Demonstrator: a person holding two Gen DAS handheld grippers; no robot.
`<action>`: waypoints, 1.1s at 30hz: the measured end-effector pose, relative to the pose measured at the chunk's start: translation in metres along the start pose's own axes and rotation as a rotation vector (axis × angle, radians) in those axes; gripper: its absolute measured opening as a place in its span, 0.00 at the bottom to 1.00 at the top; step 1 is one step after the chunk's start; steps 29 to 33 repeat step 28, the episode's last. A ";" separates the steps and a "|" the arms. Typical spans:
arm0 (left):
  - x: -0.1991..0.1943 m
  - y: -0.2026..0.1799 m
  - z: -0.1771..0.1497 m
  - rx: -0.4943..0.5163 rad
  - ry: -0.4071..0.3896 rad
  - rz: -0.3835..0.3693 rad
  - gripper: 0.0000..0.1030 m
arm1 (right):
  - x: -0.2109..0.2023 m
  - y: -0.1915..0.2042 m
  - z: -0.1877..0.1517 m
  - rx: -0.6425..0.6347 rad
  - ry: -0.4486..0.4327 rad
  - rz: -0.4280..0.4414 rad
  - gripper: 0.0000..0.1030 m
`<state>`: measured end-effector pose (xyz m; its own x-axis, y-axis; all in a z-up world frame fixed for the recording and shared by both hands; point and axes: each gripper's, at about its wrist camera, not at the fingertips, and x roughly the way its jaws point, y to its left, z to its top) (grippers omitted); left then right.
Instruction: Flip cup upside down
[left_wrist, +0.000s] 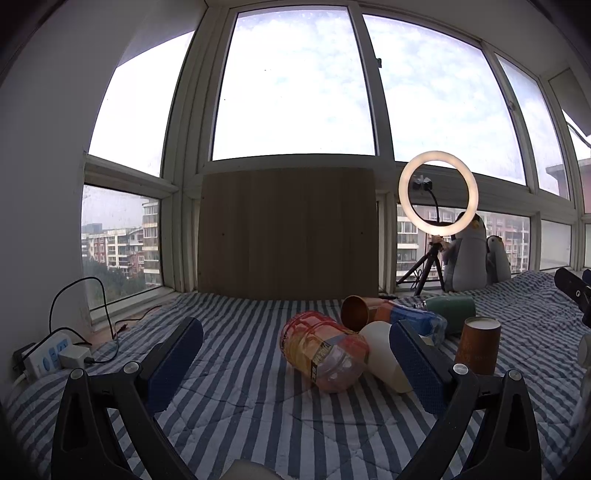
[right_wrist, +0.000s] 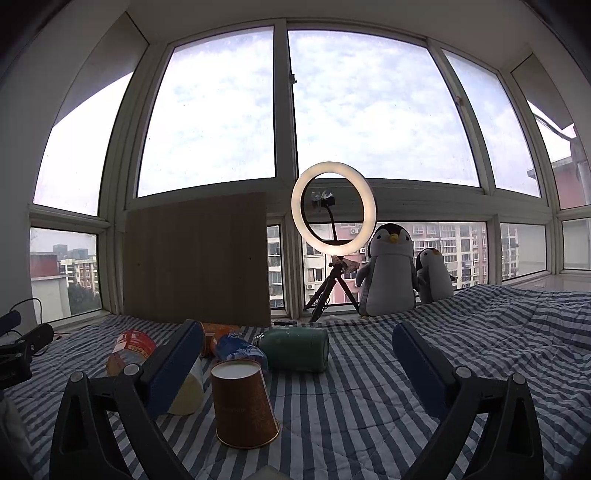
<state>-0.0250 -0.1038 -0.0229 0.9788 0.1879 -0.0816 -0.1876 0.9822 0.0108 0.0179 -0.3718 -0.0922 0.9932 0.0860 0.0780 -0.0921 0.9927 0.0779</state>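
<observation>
Already upside down, a brown paper cup (right_wrist: 244, 402) stands on the blue-and-white striped quilt (right_wrist: 369, 406) between the spread, empty right gripper (right_wrist: 297, 354) fingers, while the left gripper (left_wrist: 295, 350) is likewise spread and empty.

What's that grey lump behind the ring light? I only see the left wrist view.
Observer: A plush penguin. The right wrist view shows its face and yellow beak, with a smaller penguin beside it.
Operator: Is the brown cup really upside down?
Observer: Yes. The cup stands with its wide rim flat on the blanket and its base up.
</observation>
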 end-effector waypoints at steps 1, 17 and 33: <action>0.000 0.000 0.000 0.001 0.000 0.000 0.99 | 0.000 0.000 0.000 0.000 0.000 0.001 0.98; 0.003 0.001 -0.002 0.002 0.006 -0.003 0.99 | -0.001 0.000 0.000 -0.001 0.006 0.000 0.98; 0.003 0.001 -0.002 0.005 0.003 -0.004 0.99 | -0.002 0.000 0.000 -0.001 0.009 0.001 0.98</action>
